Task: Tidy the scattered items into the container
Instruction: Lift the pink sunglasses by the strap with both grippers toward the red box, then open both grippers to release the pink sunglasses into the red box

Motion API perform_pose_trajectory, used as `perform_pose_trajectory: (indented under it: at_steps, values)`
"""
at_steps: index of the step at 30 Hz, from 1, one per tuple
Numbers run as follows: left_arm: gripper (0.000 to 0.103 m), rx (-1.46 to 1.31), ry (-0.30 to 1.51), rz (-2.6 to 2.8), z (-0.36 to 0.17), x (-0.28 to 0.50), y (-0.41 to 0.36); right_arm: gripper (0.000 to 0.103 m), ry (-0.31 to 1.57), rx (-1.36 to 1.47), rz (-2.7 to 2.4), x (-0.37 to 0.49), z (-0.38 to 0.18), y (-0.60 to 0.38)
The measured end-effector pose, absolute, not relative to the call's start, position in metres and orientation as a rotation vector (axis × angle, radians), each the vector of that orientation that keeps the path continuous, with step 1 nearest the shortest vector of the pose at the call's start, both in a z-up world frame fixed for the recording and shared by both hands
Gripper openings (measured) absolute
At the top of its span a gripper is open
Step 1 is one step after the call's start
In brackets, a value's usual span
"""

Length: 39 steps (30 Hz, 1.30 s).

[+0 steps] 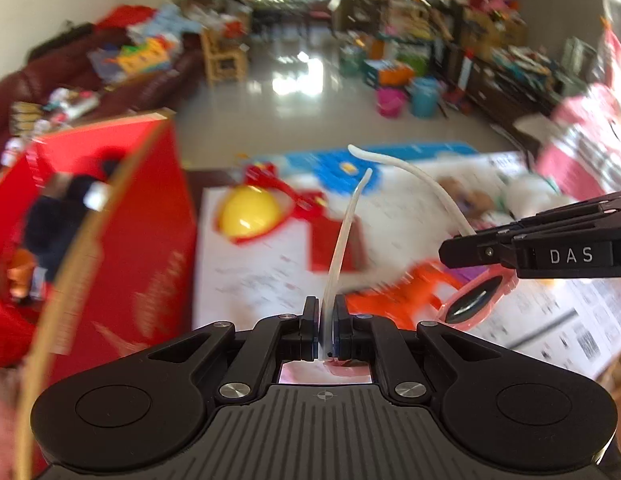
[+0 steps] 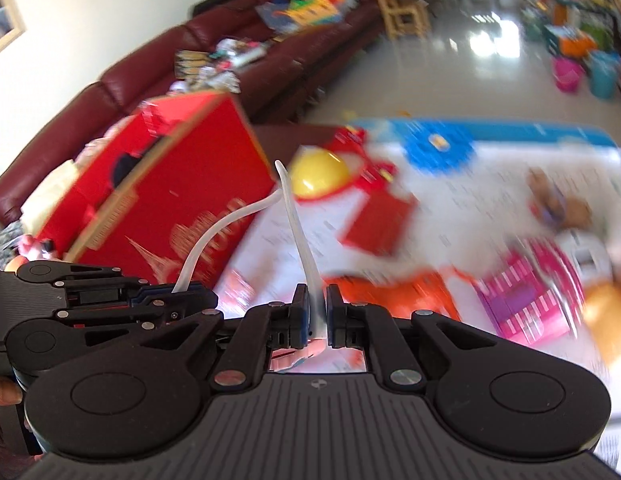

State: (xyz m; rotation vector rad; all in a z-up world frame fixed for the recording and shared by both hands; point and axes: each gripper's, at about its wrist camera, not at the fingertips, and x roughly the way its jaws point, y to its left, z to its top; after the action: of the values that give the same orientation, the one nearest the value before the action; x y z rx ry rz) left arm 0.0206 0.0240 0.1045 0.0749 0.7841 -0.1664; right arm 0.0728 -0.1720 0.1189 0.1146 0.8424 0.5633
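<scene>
A pair of pink sunglasses (image 1: 474, 300) with dark lenses and white temple arms hangs in the air between both grippers. My left gripper (image 1: 326, 320) is shut on one white temple arm (image 1: 342, 240). My right gripper (image 2: 318, 312) is shut on the other white temple arm (image 2: 298, 232); in the left wrist view it reaches in from the right (image 1: 450, 254), just above the pink frame. The red open-topped box (image 1: 122, 240) stands to the left, with dark items inside it. In the right wrist view the left gripper (image 2: 202, 296) shows at the left edge, in front of the red box (image 2: 182, 184).
Below lie a yellow and red dome toy (image 2: 318, 172), a red card (image 2: 378, 224), an orange toy (image 2: 390, 296) and a pink and purple toy (image 2: 526, 296) on a white printed sheet (image 1: 262, 272). A dark red sofa (image 2: 150, 80) runs behind the box. The view is motion-blurred.
</scene>
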Motion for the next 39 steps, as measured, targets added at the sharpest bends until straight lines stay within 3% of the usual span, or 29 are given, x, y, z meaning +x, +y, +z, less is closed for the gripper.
perform_pose_trajectory:
  at_steps: [11, 21, 22, 23, 25, 26, 27, 39]
  values:
    - [0.003, 0.03, 0.649, 0.186, 0.166, -0.009, 0.145, 0.01, 0.685, -0.039, 0.841, 0.089, 0.181, -0.023]
    - [0.007, 0.043, 0.696, 0.357, 0.176, -0.011, 0.218, 0.014, 0.728, -0.074, 0.994, 0.087, 0.186, 0.065]
    - [0.012, 0.041, 0.717, 0.37, 0.173, -0.007, 0.224, 0.023, 0.749, -0.077, 1.013, 0.088, 0.182, 0.07]
    - [0.032, 0.042, 0.739, 0.394, 0.168, -0.003, 0.229, 0.052, 0.771, -0.081, 1.026, 0.089, 0.178, 0.074]
    - [0.066, 0.039, 0.76, 0.461, 0.16, 0.0, 0.236, 0.085, 0.77, -0.079, 0.978, 0.091, 0.172, 0.076]
    - [0.082, 0.032, 0.757, 0.463, 0.157, -0.001, 0.237, 0.083, 0.758, -0.081, 0.958, 0.09, 0.17, 0.074]
    - [0.088, 0.027, 0.746, 0.461, 0.154, -0.002, 0.237, 0.083, 0.762, -0.079, 0.956, 0.091, 0.169, 0.07]
    - [0.1, 0.086, 0.707, 0.491, 0.152, 0.007, 0.215, 0.09, 0.826, -0.013, 0.9, 0.101, 0.16, 0.032]
